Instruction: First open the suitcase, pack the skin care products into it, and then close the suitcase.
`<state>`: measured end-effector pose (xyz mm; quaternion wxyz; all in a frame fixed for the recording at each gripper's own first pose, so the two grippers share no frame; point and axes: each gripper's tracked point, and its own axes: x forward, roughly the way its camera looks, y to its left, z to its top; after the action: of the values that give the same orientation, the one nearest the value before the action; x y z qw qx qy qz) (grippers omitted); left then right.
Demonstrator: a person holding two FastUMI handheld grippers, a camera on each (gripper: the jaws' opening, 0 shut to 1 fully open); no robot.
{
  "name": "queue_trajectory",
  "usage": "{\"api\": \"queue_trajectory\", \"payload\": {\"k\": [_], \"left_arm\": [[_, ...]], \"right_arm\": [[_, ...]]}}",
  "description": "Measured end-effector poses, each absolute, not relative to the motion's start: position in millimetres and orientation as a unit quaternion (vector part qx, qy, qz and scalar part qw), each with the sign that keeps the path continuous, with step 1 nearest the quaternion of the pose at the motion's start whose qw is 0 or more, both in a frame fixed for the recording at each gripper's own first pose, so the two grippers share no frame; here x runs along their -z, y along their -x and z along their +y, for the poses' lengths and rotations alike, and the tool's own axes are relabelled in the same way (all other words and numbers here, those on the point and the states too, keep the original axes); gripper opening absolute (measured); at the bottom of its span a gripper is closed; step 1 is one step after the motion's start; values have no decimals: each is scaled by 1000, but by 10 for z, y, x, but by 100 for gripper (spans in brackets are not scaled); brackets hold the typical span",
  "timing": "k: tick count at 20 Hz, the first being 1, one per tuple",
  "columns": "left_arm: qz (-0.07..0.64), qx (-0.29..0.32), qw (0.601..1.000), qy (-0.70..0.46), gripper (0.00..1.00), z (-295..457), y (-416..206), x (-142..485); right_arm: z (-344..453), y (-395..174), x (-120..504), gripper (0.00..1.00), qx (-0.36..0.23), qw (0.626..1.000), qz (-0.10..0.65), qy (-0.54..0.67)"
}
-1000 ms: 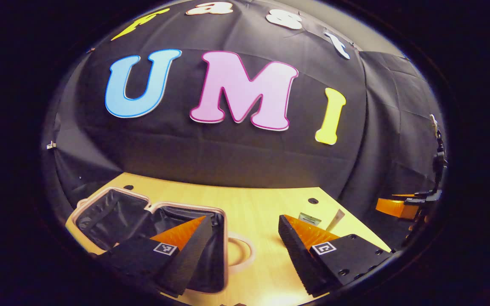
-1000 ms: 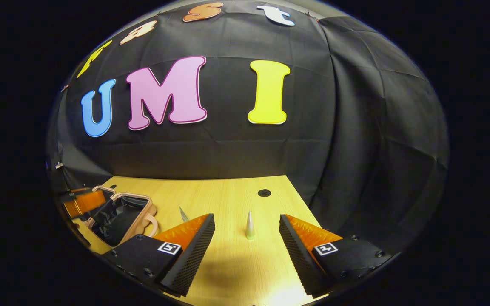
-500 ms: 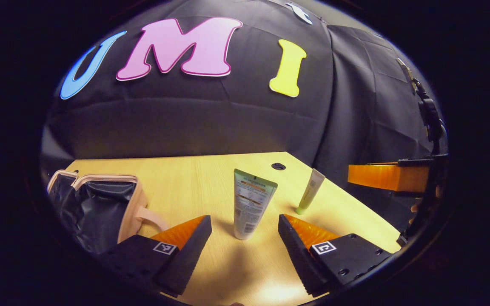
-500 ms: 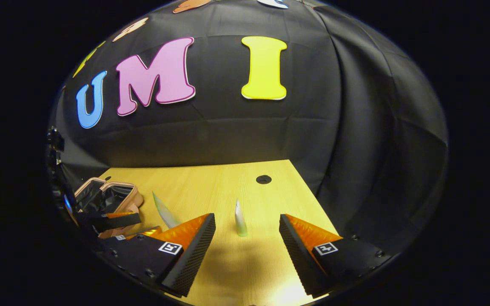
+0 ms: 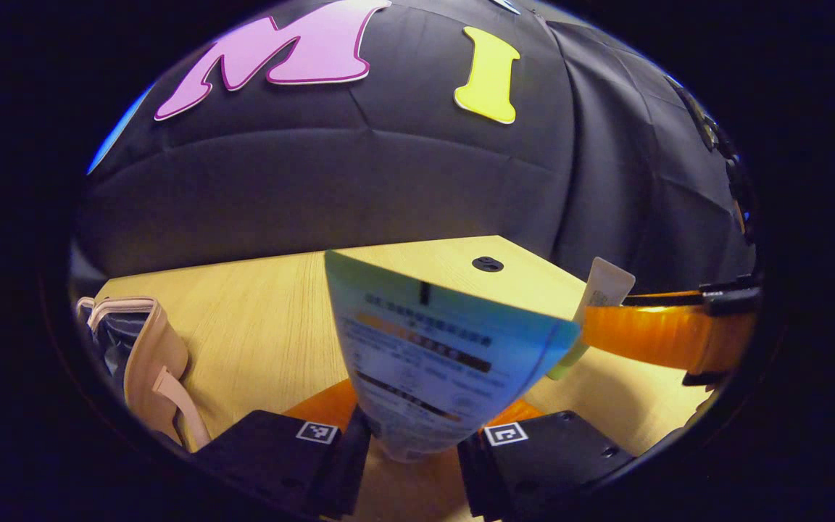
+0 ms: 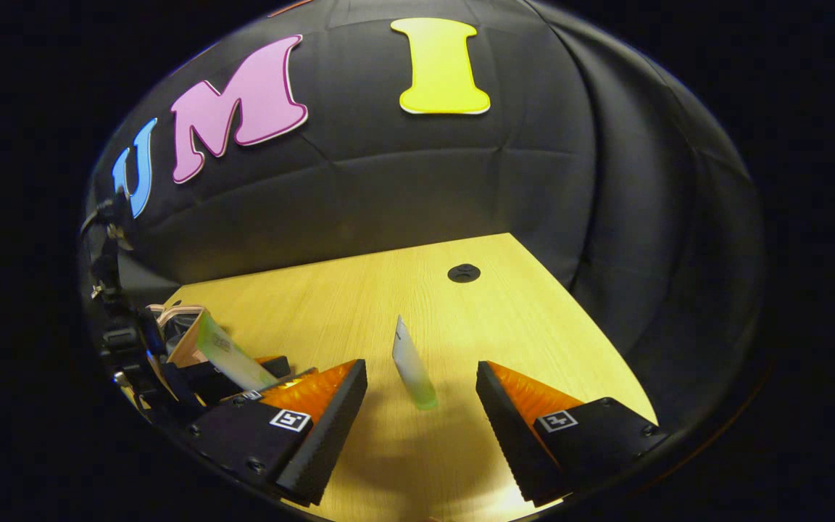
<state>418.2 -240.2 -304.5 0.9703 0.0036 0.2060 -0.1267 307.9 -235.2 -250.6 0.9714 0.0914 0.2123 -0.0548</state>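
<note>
- The pink soft suitcase with the dark lining (image 5: 146, 355) lies open on the light wooden table (image 5: 265, 319), off to the left of the left gripper's jaws. I think it sits open there so the tubes can go straight in.
- The left gripper (image 5: 406, 449) has its two black jaws pressed on the bottom end of the big pale green and blue tube with printed writing (image 5: 439, 355). The tube stands up between them and leans a little. Holding it low down may be so it can be lifted and carried over to the suitcase.
- Half a second ago those jaws were wide apart and the big tube stood free on the table in front of them. Now they have closed in on it and it looks much nearer.
- The right gripper (image 6: 421, 420) has its jaws wide open and holds nothing. The small white tube with the green cap (image 6: 412, 366) stands cap-down between them, a bit ahead, touching neither.
- This gripper has come closer to the small tube than before, likely to take it next.
</note>
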Motion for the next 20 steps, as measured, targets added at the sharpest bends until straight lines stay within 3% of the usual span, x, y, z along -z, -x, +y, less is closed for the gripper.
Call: {"api": "queue_trajectory", "payload": {"k": [3,6,12,16,17,20], "left_arm": [[220,121,968,-9,58,-2396,-4164,3055],[216,115,970,-1,48,-2353,-4086,3060],[221,108,969,4,48,-2199,-3854,3081],[222,99,970,16,48,-2068,-3778,3090],[221,96,970,16,49,-2030,-3772,3090],[217,97,971,17,48,-1955,-3715,3079]], "right_arm": [[-2302,-3246,2597,97,59,971,209,-98],[-2292,-3416,2680,96,68,972,205,-97],[-2437,-3630,3018,94,95,968,225,-63],[-2414,-3672,3035,42,96,967,227,-62],[-2406,-3646,3020,34,91,968,226,-54],[-2268,-3540,2932,24,64,972,226,-25]]}}
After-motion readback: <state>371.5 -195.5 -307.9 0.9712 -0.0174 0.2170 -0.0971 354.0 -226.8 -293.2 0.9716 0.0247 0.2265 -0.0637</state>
